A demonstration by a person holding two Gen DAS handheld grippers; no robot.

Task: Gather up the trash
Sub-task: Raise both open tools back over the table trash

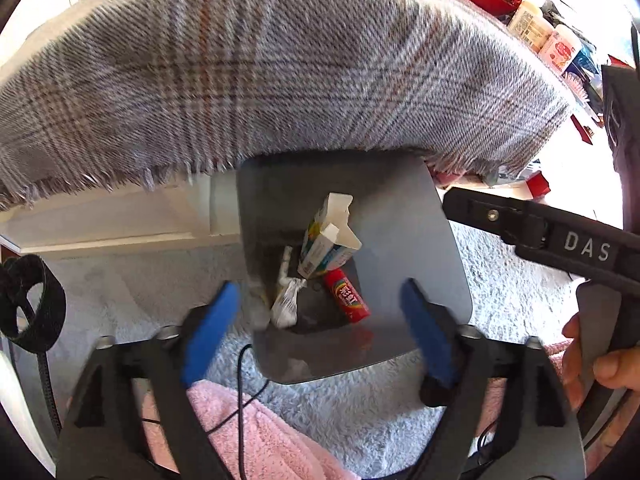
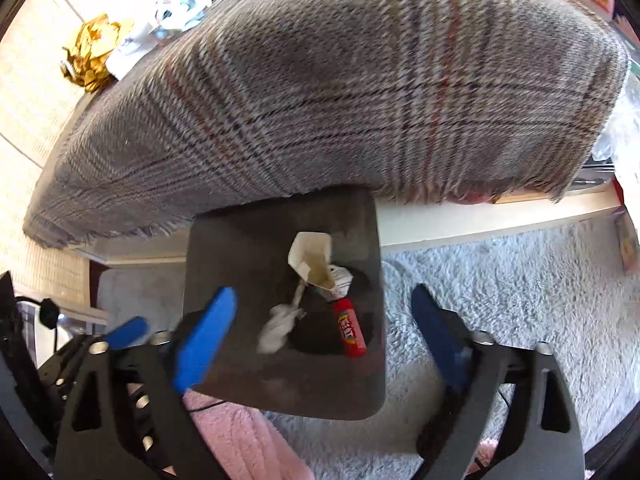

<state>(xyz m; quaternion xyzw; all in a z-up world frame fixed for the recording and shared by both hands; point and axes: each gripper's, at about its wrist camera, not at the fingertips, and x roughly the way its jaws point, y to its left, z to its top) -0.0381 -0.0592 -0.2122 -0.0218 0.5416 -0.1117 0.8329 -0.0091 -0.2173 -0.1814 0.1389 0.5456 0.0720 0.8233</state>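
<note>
Both the left gripper (image 1: 320, 312) and right gripper (image 2: 324, 328) hang with jaws spread and empty directly above the dark grey square plastic bin (image 1: 420, 208), where the white crumpled tissue (image 1: 285, 306), opened white cardboard carton (image 1: 326, 236) and red cylindrical tube (image 1: 346, 296) lie below them as collected trash.

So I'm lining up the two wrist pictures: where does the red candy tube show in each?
Left wrist: red candy tube lies low in the grey bin, below the carton.
Right wrist: the tube lies right of centre in the bin.
Shared landmark: the open white carton just above it.
</note>
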